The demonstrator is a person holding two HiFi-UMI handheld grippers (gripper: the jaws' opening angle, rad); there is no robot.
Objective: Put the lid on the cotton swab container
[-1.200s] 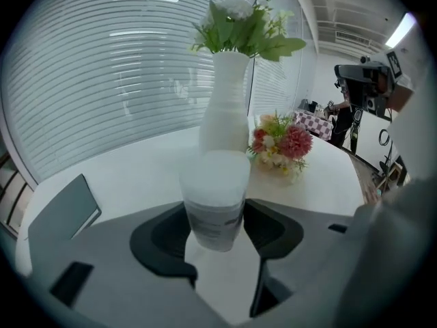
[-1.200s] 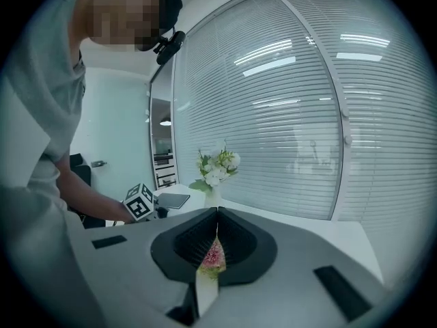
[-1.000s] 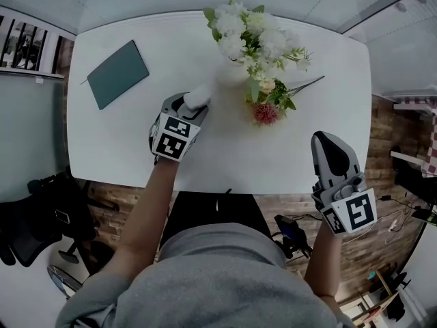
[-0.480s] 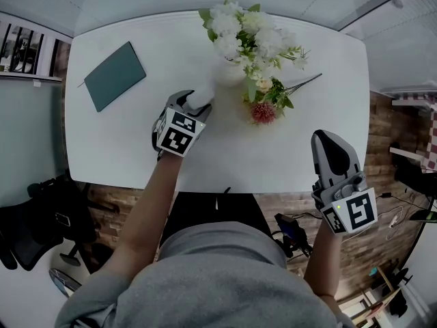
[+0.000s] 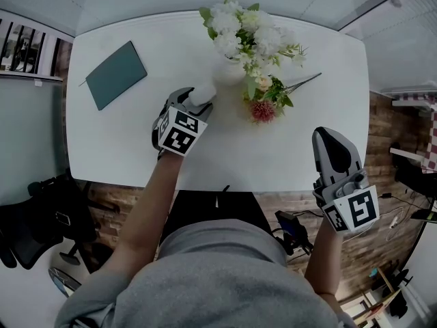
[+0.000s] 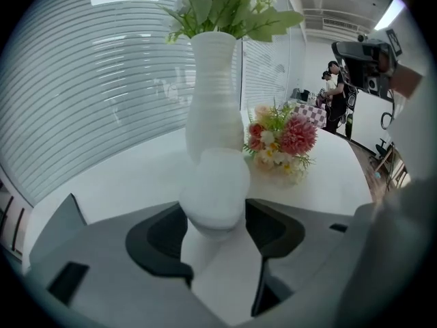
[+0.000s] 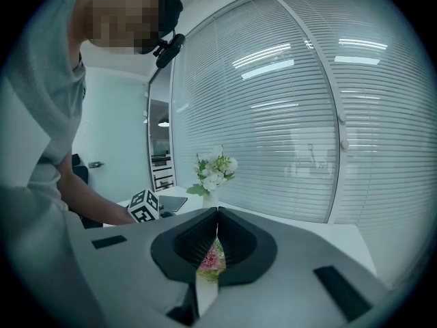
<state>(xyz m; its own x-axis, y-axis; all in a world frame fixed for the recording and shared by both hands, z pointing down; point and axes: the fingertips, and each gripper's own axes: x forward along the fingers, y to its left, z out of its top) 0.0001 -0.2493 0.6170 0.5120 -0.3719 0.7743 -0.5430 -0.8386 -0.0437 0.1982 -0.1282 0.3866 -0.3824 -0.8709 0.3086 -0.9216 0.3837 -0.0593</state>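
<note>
Left gripper (image 5: 196, 101): my forearm reached over the table's (image 5: 123, 145) near edge, tool tilted steeply down. Jaws spread, just been opening; white cotton swab container (image 6: 215, 190) upright between the pads, lid on, no firm pinch visible.

Right gripper (image 5: 328, 137): held off the table's near right corner, nearly level, jaws pressed together, empty.

Surroundings: vase (image 6: 214, 94) just behind the container; loose flowers (image 5: 265, 109) near its right; bare tabletop to its left and front; green notebook (image 5: 117, 74) well apart, far left.
</note>
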